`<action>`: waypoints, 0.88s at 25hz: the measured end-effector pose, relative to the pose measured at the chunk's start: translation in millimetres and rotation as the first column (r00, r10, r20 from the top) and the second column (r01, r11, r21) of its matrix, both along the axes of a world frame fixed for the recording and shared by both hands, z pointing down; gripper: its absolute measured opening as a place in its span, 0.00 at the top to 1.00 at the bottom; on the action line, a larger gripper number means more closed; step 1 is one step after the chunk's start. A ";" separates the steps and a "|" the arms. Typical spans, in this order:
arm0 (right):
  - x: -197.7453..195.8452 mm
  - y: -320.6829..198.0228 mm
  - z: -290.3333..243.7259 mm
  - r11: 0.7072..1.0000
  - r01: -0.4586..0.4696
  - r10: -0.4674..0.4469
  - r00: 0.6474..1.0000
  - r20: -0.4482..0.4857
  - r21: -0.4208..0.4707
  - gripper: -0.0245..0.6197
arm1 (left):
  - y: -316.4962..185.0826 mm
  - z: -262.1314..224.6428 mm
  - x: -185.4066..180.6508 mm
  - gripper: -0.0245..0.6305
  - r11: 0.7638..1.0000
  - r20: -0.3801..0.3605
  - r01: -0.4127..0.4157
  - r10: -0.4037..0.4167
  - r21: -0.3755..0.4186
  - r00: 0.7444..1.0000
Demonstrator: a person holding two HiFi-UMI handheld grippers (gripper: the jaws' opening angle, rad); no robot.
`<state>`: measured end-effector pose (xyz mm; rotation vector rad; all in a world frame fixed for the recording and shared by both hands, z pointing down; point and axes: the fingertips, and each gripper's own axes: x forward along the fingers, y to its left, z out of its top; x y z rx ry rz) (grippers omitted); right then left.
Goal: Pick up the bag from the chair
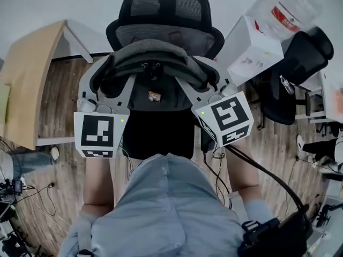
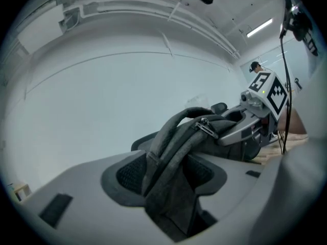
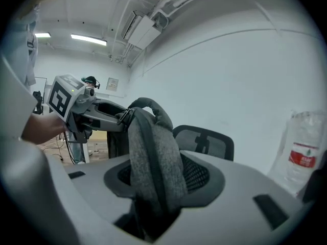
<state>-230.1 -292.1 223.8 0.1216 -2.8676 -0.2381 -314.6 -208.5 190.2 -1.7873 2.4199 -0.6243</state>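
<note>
Closest to the lens: person's pale blue shirt [image 1: 166, 208], filling the lower middle of the head view, bare forearms reaching up-frame on either side.

Left gripper [image 1: 115, 76]: jaws part-way closed, pads pressing on a grey shoulder strap [image 2: 168, 152] that runs between them. Marker cube sits at middle left of the head view.

Right gripper [image 1: 201, 79]: jaws likewise part-way closed, clamped on a thick fold of grey fabric edged with a black band [image 3: 153, 172]. Marker cube at middle right.

Grey backpack [image 1: 155, 60]: slung between the two grippers at frame centre, one side gripped by each, top handle arching up. It hangs over the black seat [image 1: 155, 135] of the mesh-back office chair [image 1: 163, 15], just in front of the backrest. Cannot tell from above whether its bottom touches the seat.

Surroundings: wooden desk [image 1: 32, 79] at the left edge; white carton [image 1: 252, 50] and a clear plastic bag with a red label [image 1: 284, 9] at upper right, beside a second black chair [image 1: 297, 63]. Cables trail over the wood floor [image 1: 59, 90].
</note>
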 end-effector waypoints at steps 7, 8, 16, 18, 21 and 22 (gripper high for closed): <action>21.2 -6.9 -1.2 0.999 -0.031 0.031 1.000 0.005 0.014 0.69 | -9.9 -0.4 18.0 0.62 1.000 -0.012 -0.011 0.011 0.003 1.000; 23.3 -7.8 1.4 0.999 -0.034 0.034 0.999 0.002 0.010 0.69 | -11.4 1.9 19.8 0.62 1.000 -0.014 -0.013 0.013 0.000 1.000; 38.4 -13.4 8.5 0.998 -0.062 0.062 0.998 -0.007 0.010 0.69 | -20.5 8.6 32.6 0.62 0.999 -0.014 -0.036 0.035 -0.015 0.999; 37.7 -13.5 6.6 0.998 -0.067 0.068 0.998 -0.006 0.016 0.69 | -21.2 7.3 31.5 0.62 0.999 -0.012 -0.041 0.041 -0.018 0.999; 36.8 -15.8 7.0 0.997 -0.076 0.076 0.997 -0.008 0.021 0.69 | -24.3 8.5 29.8 0.62 0.999 -0.010 -0.048 0.048 -0.023 0.999; 37.0 -16.9 7.3 0.997 -0.078 0.078 0.997 -0.008 0.022 0.69 | -25.6 8.7 30.0 0.62 0.998 -0.009 -0.049 0.049 -0.024 0.999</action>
